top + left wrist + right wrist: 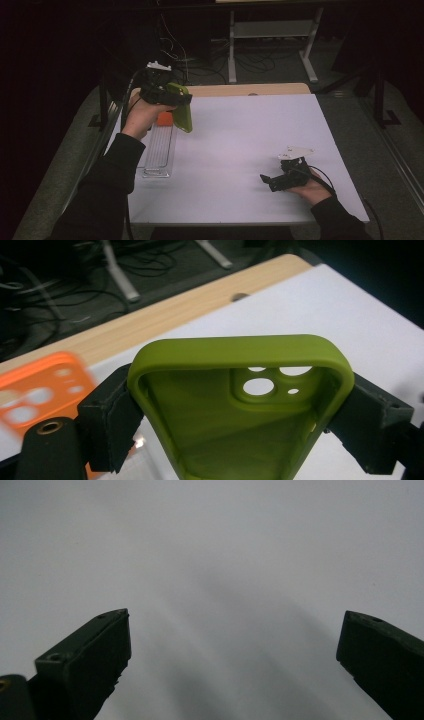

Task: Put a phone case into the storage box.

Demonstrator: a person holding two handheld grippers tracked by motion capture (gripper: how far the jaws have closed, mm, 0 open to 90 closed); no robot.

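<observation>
the left gripper (172, 102) is raised above the far left part of the white table top (240, 150), its jaws clenched on the two long sides of a green phone case (181, 106). from the high view the case hangs edge-on and tilted, its lower end just over the far end of a clear ridged tray (159, 150). the left gripper view shows what that angle hides: the open inside of the green phone case (235, 405) faces the camera, the camera cut-outs sit toward its upper right, and the black jaws press its rim in from both sides so the case narrows toward the bottom. the same view shows an orange phone case (42, 390), blurred, lying below and to the left with its own lens holes visible; from above the orange phone case (164, 118) is a small patch at the tray's far end, partly covered by the green one.

the right gripper (267, 180) rests low on the near right of the table, held in the person's hand, jaws released and spread wide. the right gripper view looks along them at bare white surface with soft shadows between the tips.

a strip of wooden edge (240, 90) runs along the far side of the white top. the tray lies close to the left edge; the middle and right of the table are open, and the two grippers are well apart.
</observation>
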